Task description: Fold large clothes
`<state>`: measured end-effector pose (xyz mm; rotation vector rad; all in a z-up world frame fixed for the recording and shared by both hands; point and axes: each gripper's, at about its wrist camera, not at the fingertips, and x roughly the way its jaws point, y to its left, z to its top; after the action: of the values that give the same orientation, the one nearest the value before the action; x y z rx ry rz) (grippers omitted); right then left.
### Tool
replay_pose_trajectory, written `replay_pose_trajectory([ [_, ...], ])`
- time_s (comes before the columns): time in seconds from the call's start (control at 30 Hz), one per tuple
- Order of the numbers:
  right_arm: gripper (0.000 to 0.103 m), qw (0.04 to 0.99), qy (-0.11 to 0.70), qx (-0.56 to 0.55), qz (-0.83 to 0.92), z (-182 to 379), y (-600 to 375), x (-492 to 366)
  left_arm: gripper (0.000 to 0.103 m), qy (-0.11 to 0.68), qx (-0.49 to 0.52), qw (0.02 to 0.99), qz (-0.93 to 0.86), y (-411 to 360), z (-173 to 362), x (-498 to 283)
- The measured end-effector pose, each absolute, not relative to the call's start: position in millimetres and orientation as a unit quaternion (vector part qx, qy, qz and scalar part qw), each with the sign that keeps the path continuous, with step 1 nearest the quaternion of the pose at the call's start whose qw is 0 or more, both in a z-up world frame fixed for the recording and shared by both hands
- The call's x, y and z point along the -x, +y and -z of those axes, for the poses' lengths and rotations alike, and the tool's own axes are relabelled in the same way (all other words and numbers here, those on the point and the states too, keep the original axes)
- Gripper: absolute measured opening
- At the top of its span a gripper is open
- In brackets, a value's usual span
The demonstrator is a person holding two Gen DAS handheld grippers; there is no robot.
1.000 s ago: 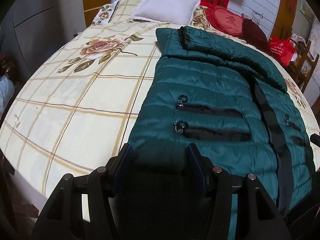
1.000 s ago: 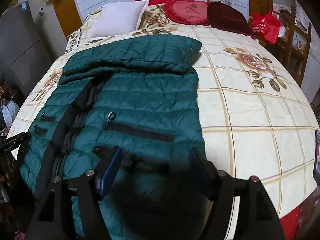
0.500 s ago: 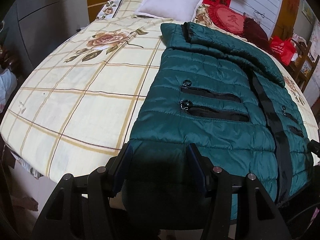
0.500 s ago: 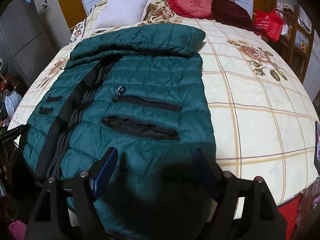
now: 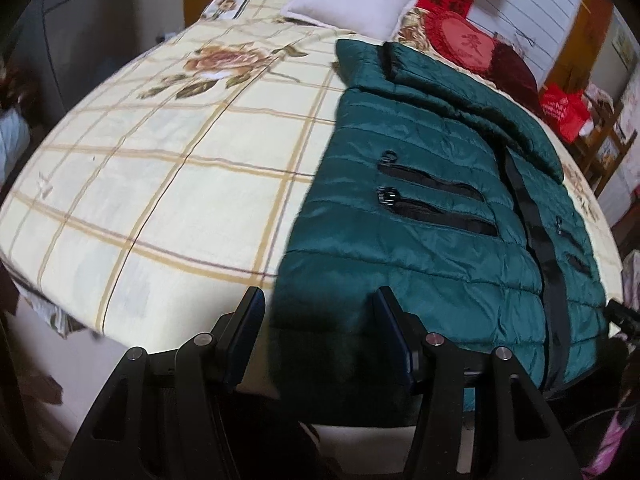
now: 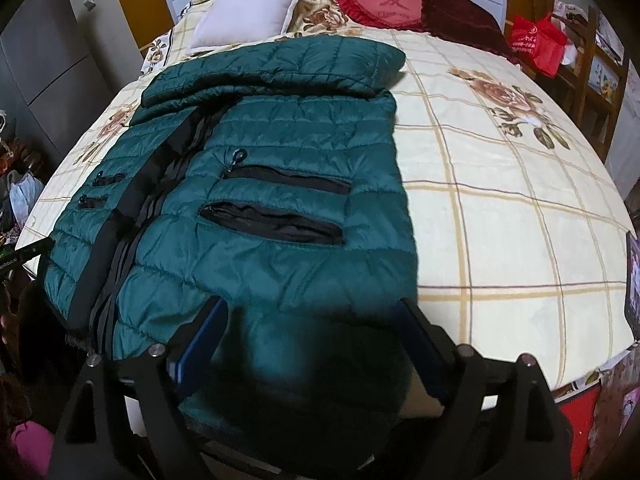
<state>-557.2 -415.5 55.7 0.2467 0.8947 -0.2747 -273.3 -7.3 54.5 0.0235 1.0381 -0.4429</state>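
left gripper [image 5: 320, 300]: jaws apart astride the jacket's near hem corner, pads seemingly not pressing, though shadow hides contact | jacket [image 6: 260, 208]: green quilted, flat on the checked bed [image 6: 500, 240], sleeve folded across the top | right gripper [image 6: 312, 312]: jaws opening, hem between them

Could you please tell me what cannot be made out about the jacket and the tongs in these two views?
- Left wrist view: the green jacket's hem between the left tongs lies in deep shadow, so contact cannot be told.
- Right wrist view: the hem inside the opening right tongs is equally dark.
- Both views: the bed's near edge is hidden behind the tongs.
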Motion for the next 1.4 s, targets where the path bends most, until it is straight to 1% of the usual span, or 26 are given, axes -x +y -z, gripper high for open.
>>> replay_pose_trajectory([
  [0.23, 0.092, 0.875, 0.438, -0.147, 0.146, -48, -433, 571, 0.065, 0.532, 0.048, 0.816, 0.223, 6, -41, 266],
  [0.47, 0.092, 0.868, 0.436, -0.199, 0.131, -37, -451, 578, 0.066, 0.532, 0.025, 0.814, 0.231, -8, -35, 272],
  [0.6, 0.092, 0.864, 0.442, -0.217, 0.105, -29, -448, 576, 0.071, 0.530, 0.022, 0.813, 0.240, -9, -32, 267],
  [0.8, 0.092, 0.870, 0.449, -0.188, 0.080, -24, -431, 569, 0.071, 0.527, 0.043, 0.818, 0.226, -3, -37, 259],
  [0.9, 0.092, 0.871, 0.440, -0.203, 0.075, -24, -436, 567, 0.071, 0.536, 0.042, 0.810, 0.234, -8, -32, 261],
  [1.0, 0.093, 0.871, 0.436, -0.213, 0.073, -24, -437, 567, 0.072, 0.530, 0.017, 0.814, 0.237, -16, -33, 268],
  [1.27, 0.094, 0.880, 0.423, -0.210, 0.059, -23, -438, 566, 0.075, 0.534, 0.017, 0.812, 0.236, -21, -31, 271],
  [1.3, 0.092, 0.881, 0.420, -0.211, 0.056, -24, -438, 567, 0.075, 0.534, 0.015, 0.812, 0.236, -22, -31, 271],
  [1.33, 0.083, 0.883, 0.417, -0.210, 0.047, -24, -436, 567, 0.075, 0.535, 0.015, 0.811, 0.238, -22, -31, 271],
  [1.37, 0.076, 0.885, 0.416, -0.207, 0.039, -24, -435, 568, 0.075, 0.536, 0.014, 0.809, 0.240, -23, -32, 272],
  [1.4, 0.065, 0.888, 0.414, -0.199, 0.035, -26, -432, 568, 0.074, 0.537, 0.015, 0.807, 0.245, -23, -32, 272],
])
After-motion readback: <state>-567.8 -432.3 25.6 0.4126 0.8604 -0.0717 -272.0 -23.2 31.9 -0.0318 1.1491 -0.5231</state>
